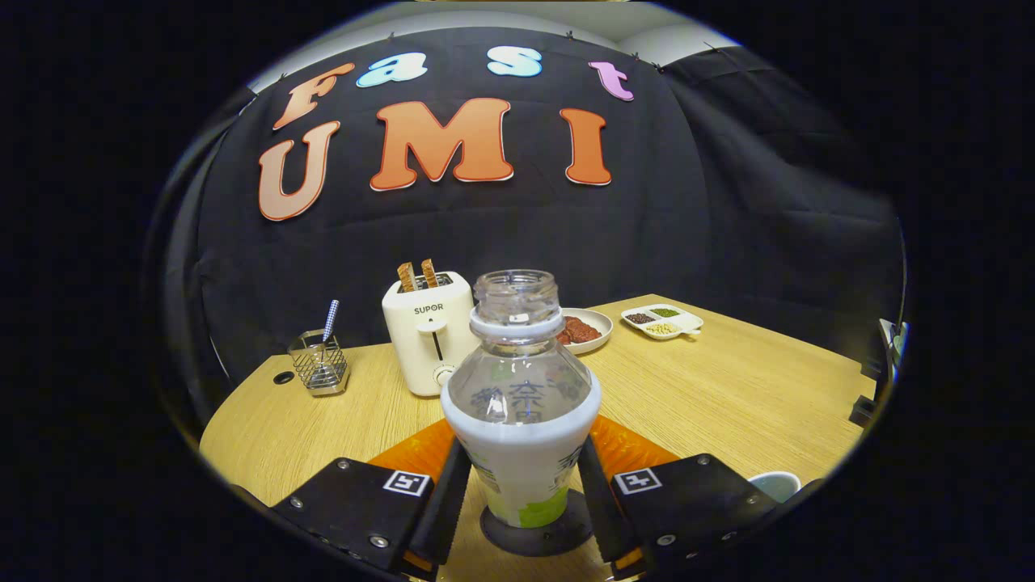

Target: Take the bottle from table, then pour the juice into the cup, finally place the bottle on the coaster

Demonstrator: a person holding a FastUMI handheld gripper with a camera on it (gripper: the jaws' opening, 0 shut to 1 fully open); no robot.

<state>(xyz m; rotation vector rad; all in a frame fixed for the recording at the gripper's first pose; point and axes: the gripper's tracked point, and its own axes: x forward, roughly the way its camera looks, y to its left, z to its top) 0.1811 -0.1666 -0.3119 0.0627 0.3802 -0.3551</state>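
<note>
From where I sit, the job looks close to its end: the clear plastic bottle with a white label sleeve and an open, capless neck stands upright between my gripper fingers, and its base appears to sit on the dark round coaster that lies on the light wooden table. I see no liquid in the clear upper part of the bottle, so I judge the pour already done, though the sleeve hides whatever is lower down. Both fingers run close along the sleeve's sides and seem to press on it; I read that as a pinch on the bottle, but the contact lines are narrow and I cannot rule out a slight gap. What remains, as I judge it, is to release and draw back without tipping the bottle. The pale cup is just beyond the right finger, cut off so that only part of its rim shows and its contents are hidden. An orange mat lies under the coaster, mostly covered by the bottle and fingers. Farther back stand a cream toaster holding two slices, a wire utensil holder, a plate of reddish food and a divided white dish, whose fillings are too small to identify.
</note>
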